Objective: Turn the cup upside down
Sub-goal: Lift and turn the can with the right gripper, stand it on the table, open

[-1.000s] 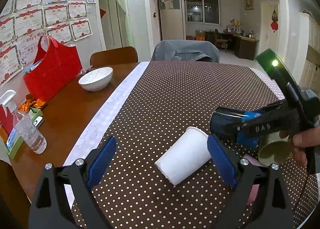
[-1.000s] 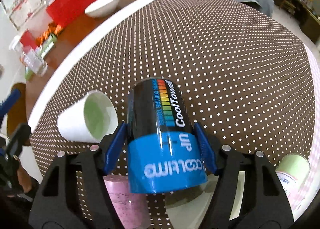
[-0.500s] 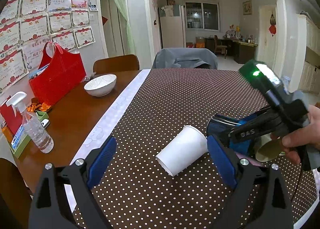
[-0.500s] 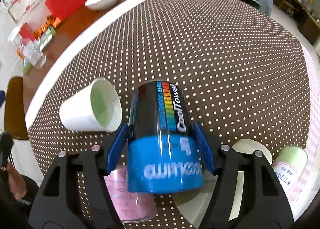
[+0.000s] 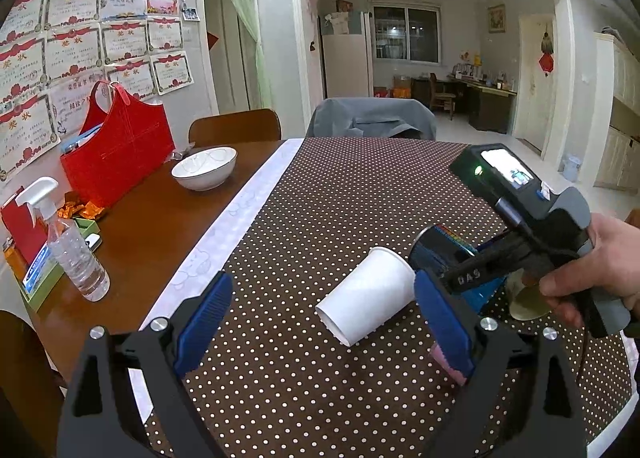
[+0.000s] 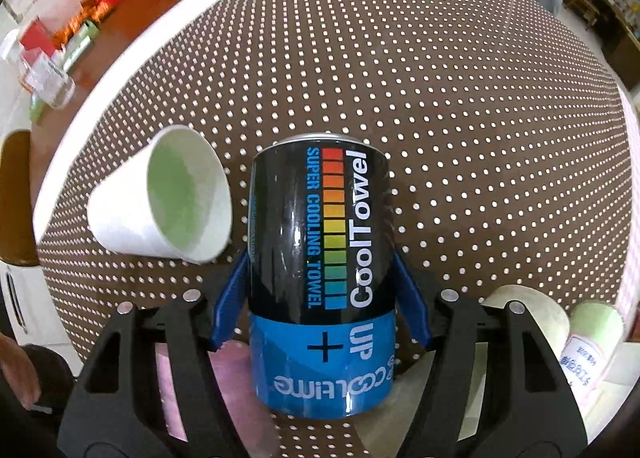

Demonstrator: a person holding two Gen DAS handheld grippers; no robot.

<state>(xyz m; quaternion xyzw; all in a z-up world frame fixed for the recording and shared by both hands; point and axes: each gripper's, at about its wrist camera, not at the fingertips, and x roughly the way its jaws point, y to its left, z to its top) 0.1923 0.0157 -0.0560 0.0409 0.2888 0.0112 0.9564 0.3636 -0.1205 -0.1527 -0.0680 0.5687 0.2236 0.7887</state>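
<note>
Your right gripper (image 6: 322, 298) stays clamped on the black-and-blue cylindrical "CoolTowel" can-shaped cup (image 6: 320, 278), which over the last second has swung from steeply tilted toward lying level above the brown white-dotted tablecloth (image 6: 460, 118), so the flip looks only partway done. Your left gripper (image 5: 320, 314) hangs wide open and empty, having drawn back and lifted a little from the white paper cup (image 5: 366, 294) lying on its side just beside the can. You need further rotation before setting it down.
</note>
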